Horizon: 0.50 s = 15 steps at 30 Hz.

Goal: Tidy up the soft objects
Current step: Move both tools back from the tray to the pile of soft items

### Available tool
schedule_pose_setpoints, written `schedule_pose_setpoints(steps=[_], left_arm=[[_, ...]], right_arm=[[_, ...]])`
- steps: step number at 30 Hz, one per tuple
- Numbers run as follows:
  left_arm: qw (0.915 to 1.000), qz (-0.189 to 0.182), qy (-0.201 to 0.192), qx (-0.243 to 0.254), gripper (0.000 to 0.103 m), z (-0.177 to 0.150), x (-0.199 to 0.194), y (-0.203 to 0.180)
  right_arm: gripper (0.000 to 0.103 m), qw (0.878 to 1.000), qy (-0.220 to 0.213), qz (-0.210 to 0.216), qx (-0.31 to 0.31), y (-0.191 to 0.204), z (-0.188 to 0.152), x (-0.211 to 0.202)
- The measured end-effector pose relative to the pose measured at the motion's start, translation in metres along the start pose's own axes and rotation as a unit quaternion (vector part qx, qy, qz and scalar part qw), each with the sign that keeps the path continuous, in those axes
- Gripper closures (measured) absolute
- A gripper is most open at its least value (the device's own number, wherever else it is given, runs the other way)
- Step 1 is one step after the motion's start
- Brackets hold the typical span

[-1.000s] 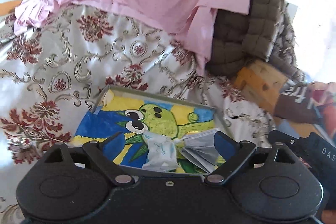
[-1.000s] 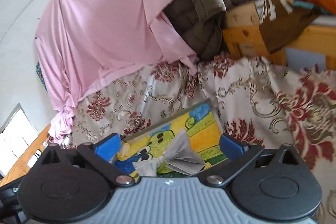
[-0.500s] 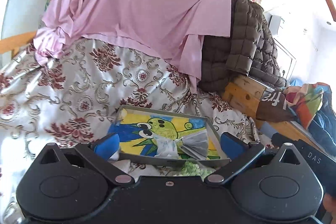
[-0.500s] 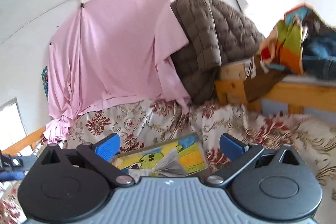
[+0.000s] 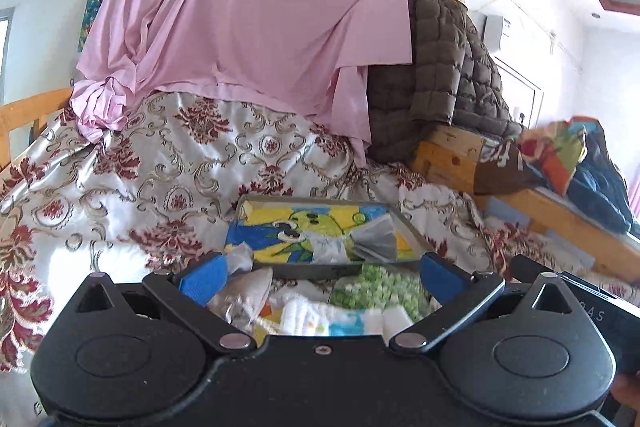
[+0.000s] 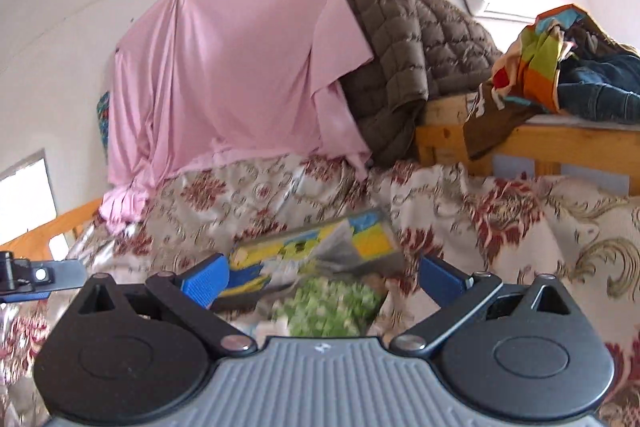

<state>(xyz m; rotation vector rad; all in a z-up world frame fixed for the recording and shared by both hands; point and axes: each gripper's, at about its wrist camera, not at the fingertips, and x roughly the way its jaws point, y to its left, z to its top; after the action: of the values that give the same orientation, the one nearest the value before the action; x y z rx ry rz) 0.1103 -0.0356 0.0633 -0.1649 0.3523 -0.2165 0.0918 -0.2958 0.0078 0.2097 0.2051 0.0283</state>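
A shallow grey tray (image 5: 332,269) with a bright cartoon picture lies on the floral bedspread (image 5: 160,179); a crumpled clear bag (image 5: 360,245) rests in it. Nearer me lie a green nubbly cloth (image 5: 380,293), a white folded cloth (image 5: 312,319) and a scrap of clear plastic (image 5: 240,291). My left gripper (image 5: 320,273) stands open just above these, nothing between its blue pads. In the right wrist view my right gripper (image 6: 322,277) is open too, over the green cloth (image 6: 332,311) and the tray (image 6: 320,247), which look blurred.
A pink sheet (image 5: 248,19) hangs on the back wall. A brown quilted jacket (image 5: 440,67) drapes over a wooden bed frame (image 5: 560,223) at right, with colourful clothes (image 6: 560,67) piled on top. The left gripper's tip (image 6: 36,277) shows at the right view's left edge.
Both grippers have drawn back from the tray, which now sits farther away. The green and white cloths have come into view below the fingers. The crumpled bag stays in the tray.
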Motion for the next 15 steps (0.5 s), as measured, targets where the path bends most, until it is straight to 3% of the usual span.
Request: schedule_pose_setpoints(steps=[8, 15], left_arm=[[0.9997, 0.000, 0.025, 0.004, 0.001, -0.029, -0.009, 0.023], [0.9987, 0.023, 0.045, 0.007, 0.001, -0.048, -0.001, 0.051]], right_arm=[[0.000, 0.999, 0.039, 0.002, -0.030, 0.025, -0.022, -0.015], [0.000, 0.996, 0.068, 0.011, -0.047, 0.037, -0.032, -0.012]])
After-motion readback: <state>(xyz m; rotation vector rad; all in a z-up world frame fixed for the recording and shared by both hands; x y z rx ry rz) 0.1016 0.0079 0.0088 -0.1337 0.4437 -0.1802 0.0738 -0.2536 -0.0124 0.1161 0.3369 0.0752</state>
